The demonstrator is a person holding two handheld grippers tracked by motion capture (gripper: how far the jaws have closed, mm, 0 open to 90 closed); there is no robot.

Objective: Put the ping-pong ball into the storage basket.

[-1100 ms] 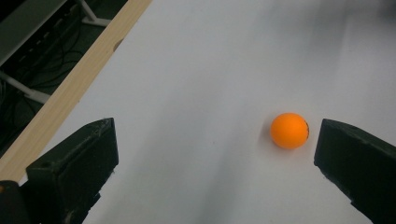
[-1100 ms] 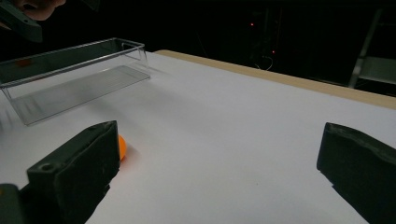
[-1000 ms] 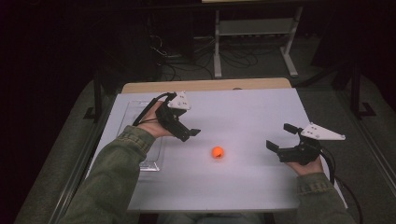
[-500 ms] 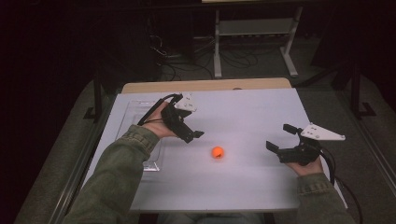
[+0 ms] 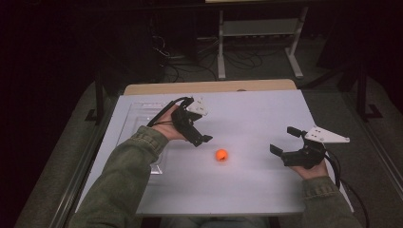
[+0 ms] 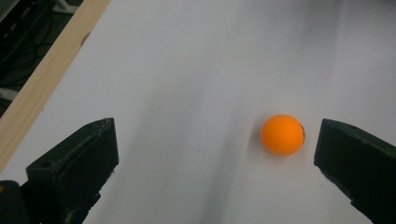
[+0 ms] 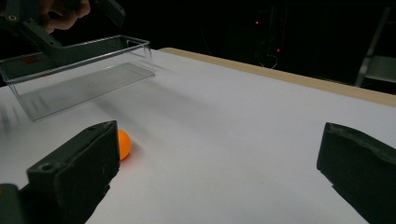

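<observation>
On the white table (image 5: 247,190), your left gripper (image 5: 205,139), jaws wide, nears the orange ball (image 5: 221,154); grasping is not yet done.

A clear plastic tray (image 5: 142,118) lies on the white table (image 5: 247,190).

Orange ball (image 7: 123,144) half behind claw (right)

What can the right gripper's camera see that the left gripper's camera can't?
The right gripper view alone takes in the clear plastic box, with the left gripper raised in front of it, and the dark room behind. The left gripper view alone has the orange ball whole, lying between its open jaws near the right one. Both share the ball, the white table and its wooden edge.
</observation>
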